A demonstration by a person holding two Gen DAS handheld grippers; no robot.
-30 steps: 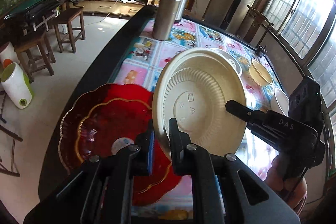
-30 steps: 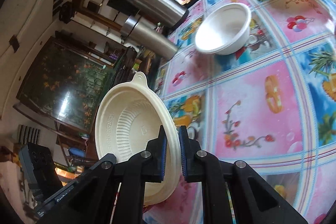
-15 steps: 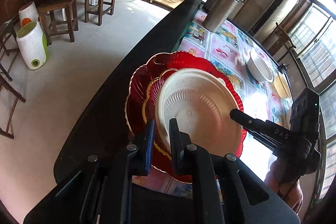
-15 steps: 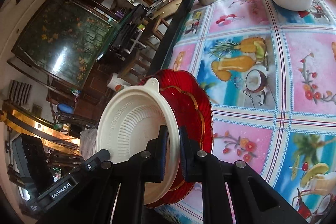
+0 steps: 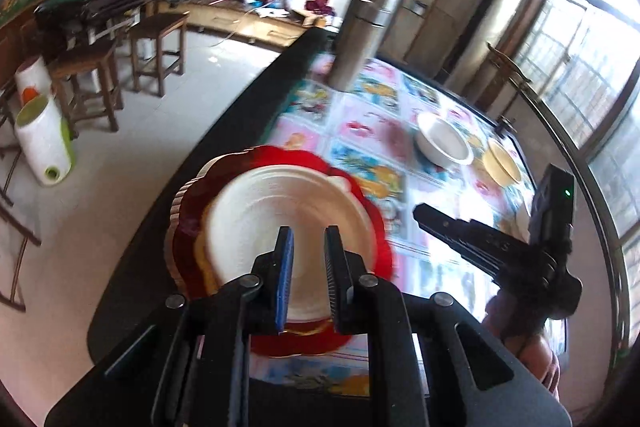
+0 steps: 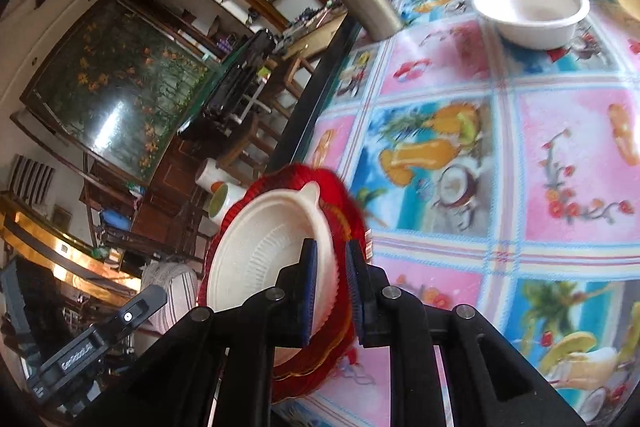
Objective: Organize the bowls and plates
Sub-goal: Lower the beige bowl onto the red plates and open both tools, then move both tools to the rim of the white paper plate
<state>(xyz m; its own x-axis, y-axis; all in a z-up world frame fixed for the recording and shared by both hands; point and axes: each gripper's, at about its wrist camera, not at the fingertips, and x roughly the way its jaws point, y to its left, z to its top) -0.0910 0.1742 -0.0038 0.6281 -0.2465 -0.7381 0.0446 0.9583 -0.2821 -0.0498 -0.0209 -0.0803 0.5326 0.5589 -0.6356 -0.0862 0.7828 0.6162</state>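
i am setting the cream paper plate onto the red scalloped plate, which lies near the table's dark edge. the left gripper and the right gripper have both just been opening; the plate's rim sits between each pair of jaws, and the pads look clear of it, so i judge the release under way. next i should widen both and draw back without dragging the rim. the red plate is close to the edge, so a nudge outward could tip the stack. open tablecloth lies toward the white bowl and tan bowl.
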